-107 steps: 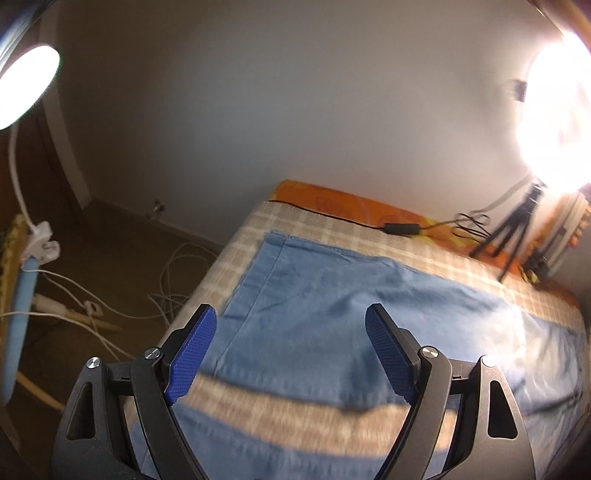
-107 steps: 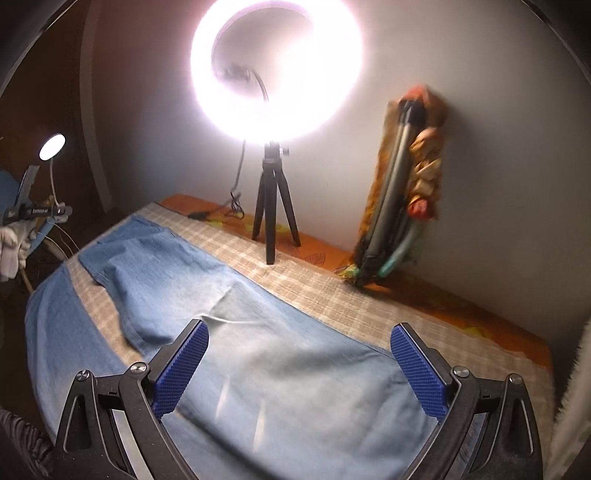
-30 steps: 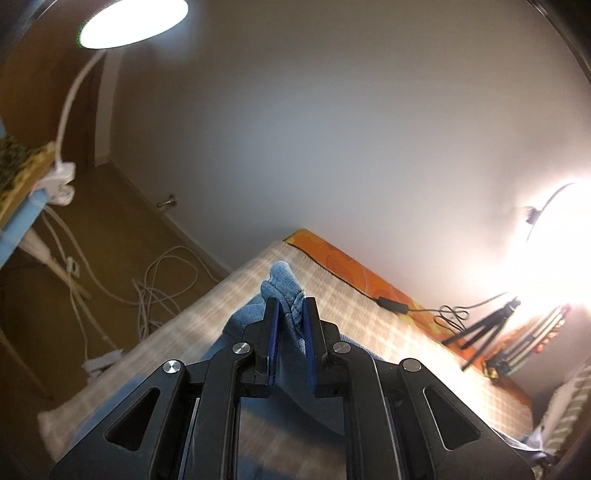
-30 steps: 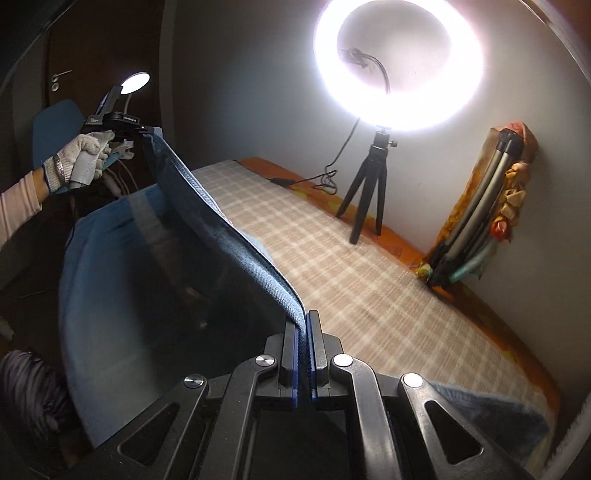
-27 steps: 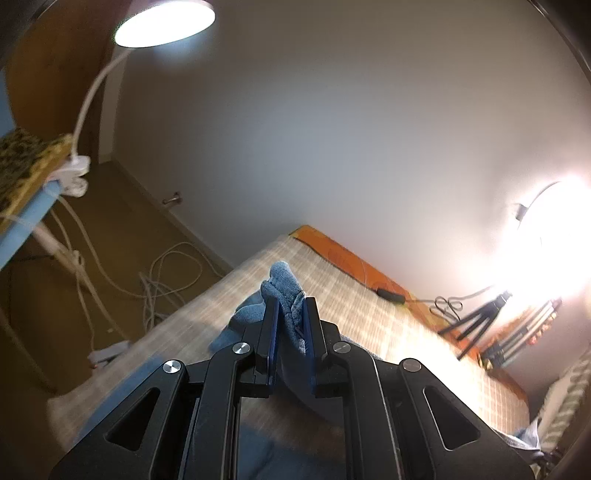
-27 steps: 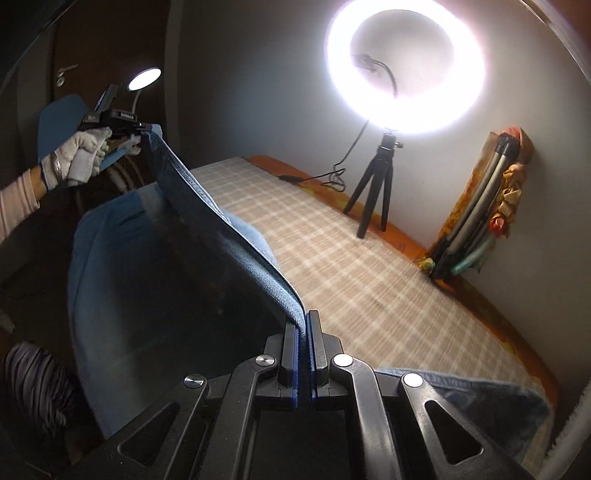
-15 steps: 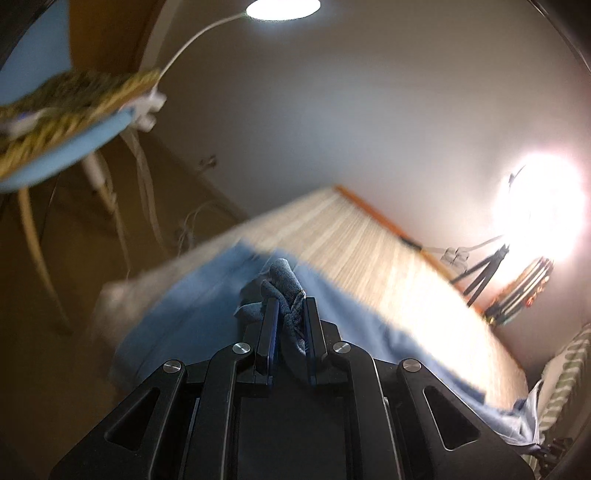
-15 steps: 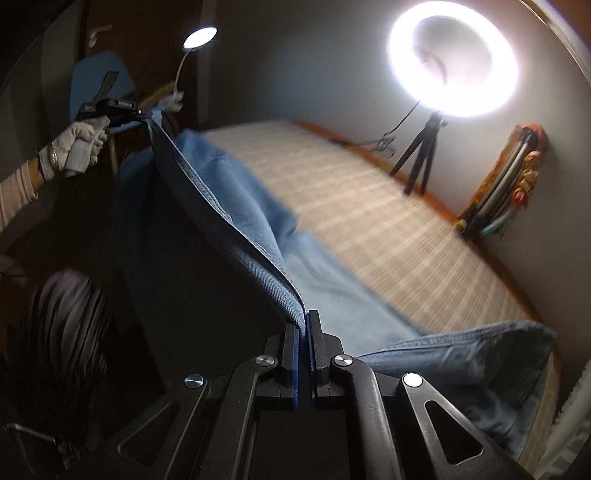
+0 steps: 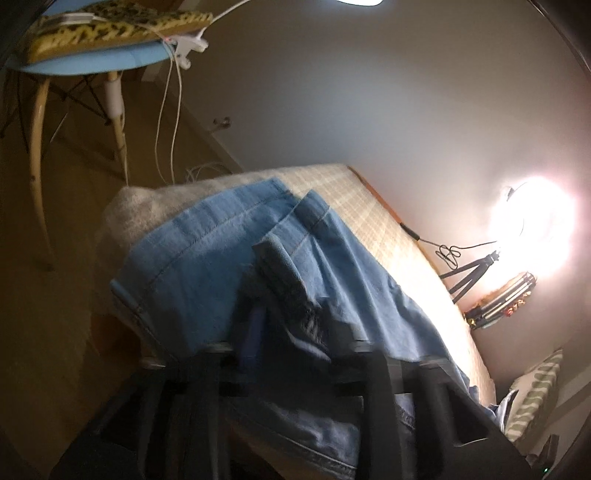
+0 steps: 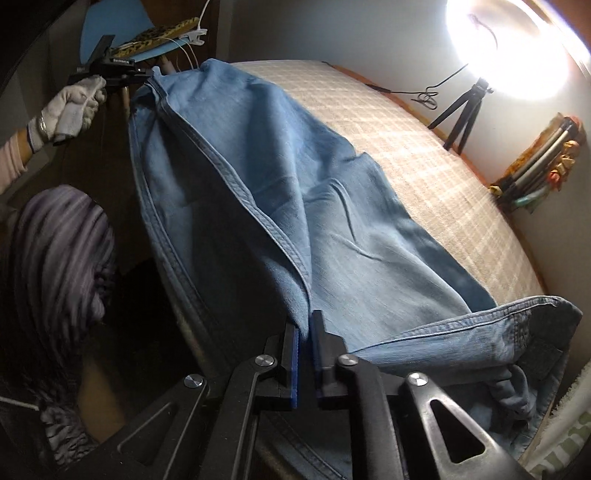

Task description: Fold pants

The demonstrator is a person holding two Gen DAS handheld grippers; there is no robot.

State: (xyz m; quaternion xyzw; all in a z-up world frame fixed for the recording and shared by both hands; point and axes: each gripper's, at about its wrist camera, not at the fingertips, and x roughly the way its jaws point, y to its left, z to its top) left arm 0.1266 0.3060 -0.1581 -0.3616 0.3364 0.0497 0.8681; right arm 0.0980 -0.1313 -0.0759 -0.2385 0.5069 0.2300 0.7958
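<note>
Denim pants (image 10: pixel 332 206) lie lengthwise on the bed (image 10: pixel 424 155), folded w/ one leg over the other. They run from the hem end at upper left of the right wrist view to the waistband, bunched at lower right.

Left claw (image 9: pixel 291 332): bottom centre of the left wrist view, blurred. Its jaws have just been opening and now stand apart. A dark crumpled bit of hem (image 9: pixel 284 280) is still between them, but the pads don't look to be pressing it. In the right wrist view the same claw (image 10: pixel 146 75) is small at upper left, held by a gloved hand (image 10: pixel 70 107), right at the pant cuff.

Right claw (image 10: pixel 304 332): bottom centre of its own view. Jaws have just been opening too, only a narrow gap so far. The pants' side seam edge (image 10: pixel 258 221) runs down into that gap. Can't tell if the blue pads still pinch the cloth or have just let go.

Bed has a beige checked cover, w/ an orange edge along the wall. Ring light (image 10: pixel 513 48) on a small tripod (image 10: pixel 461 110) glares at upper right. Blue chair (image 9: pixel 92 62) w/ a leopard-print cushion (image 9: pixel 110 31) sits at upper left of the left wrist view, and white cables (image 9: pixel 166 122) hang from it. Striped sleeve or garment (image 10: pixel 55 251) fills the left side of the right wrist view.
</note>
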